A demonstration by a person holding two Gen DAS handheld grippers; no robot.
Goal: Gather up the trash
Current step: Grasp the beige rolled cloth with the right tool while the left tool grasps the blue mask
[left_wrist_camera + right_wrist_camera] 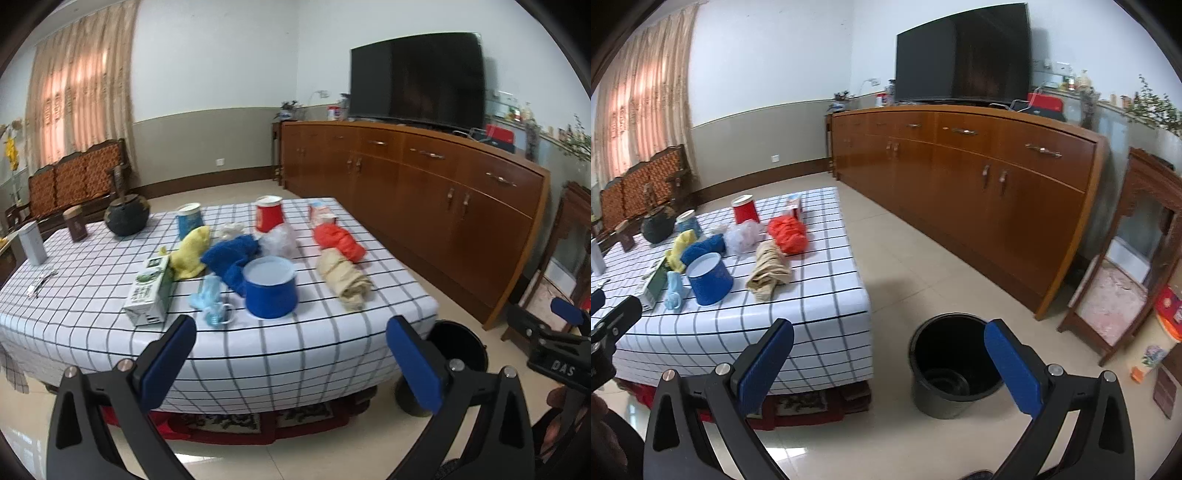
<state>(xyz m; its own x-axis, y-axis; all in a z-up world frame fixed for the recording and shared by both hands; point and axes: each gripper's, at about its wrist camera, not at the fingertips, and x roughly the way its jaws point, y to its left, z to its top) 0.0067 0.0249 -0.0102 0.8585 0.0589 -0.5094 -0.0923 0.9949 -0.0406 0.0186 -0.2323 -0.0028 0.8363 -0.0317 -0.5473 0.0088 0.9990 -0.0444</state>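
A checked-cloth table [332, 347] [831, 295] holds litter: a milk carton [149, 291], a blue paper cup [270, 287] [709, 278], a red cup [269, 214], a crumpled mask [212, 301], a blue cloth [231, 258], a yellow cloth [190, 251], a clear bag [279, 240], an orange bag [338, 240] [786, 232], a tan bag [345, 278] [768, 275]. A black bin [951, 363] [458, 350] stands on the floor right of the table. My left gripper [291, 334] is open before the table's front edge. My right gripper [888, 338] is open above the floor near the bin.
A long wooden sideboard [979, 173] with a television [964, 55] runs along the right. A dark pot [126, 218], a brown tin [75, 223] and a white canister [32, 243] stand at the table's far left. A wooden bench [74, 177] is behind.
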